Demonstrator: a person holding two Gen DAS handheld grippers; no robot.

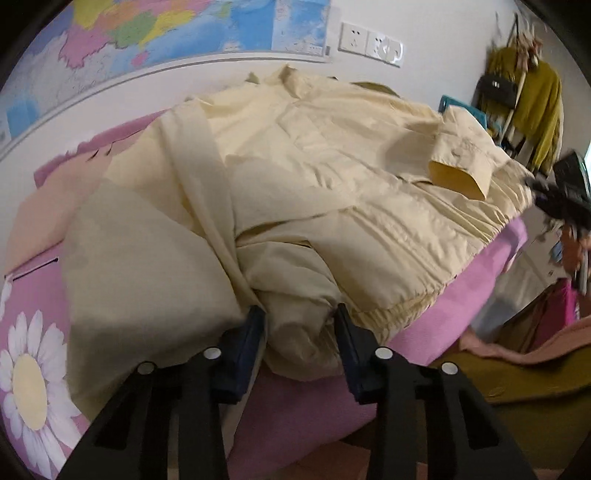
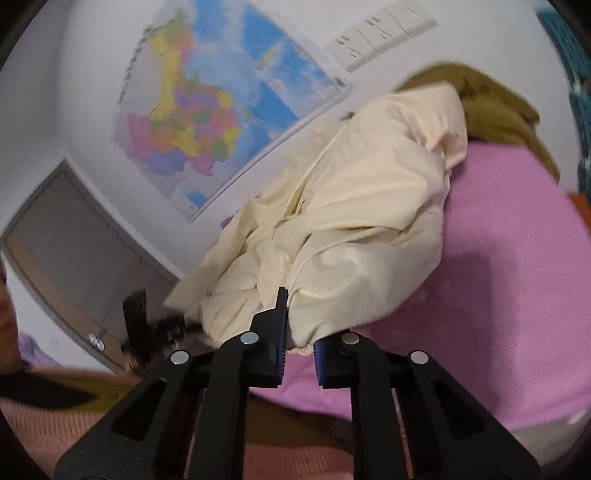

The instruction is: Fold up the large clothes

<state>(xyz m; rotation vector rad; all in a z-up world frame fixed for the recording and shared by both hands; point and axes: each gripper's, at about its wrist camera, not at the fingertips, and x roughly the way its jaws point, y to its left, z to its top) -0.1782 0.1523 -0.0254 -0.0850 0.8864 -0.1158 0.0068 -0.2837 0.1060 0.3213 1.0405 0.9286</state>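
A large pale yellow jacket [image 1: 332,177] lies spread on a pink bedspread [image 1: 461,295], collar toward the wall, a cuffed sleeve [image 1: 461,173] folded across it. My left gripper [image 1: 299,325] is shut on a bunched part of the jacket's near hem at the bed's front edge. In the right wrist view the same jacket [image 2: 351,221] hangs crumpled and lifted over the pink bedspread [image 2: 517,277]. My right gripper [image 2: 299,332] is shut on its lower edge, fabric pinched between the blue pads. The right gripper also shows at the jacket's right side in the left wrist view [image 1: 561,195].
A map [image 1: 184,33] and wall sockets [image 1: 369,42] are on the white wall behind the bed. Mustard garments hang on a rack [image 1: 532,99] at the right. An olive garment [image 2: 498,107] lies at the bed's far side. A pink blanket [image 1: 517,347] lies below the bed edge.
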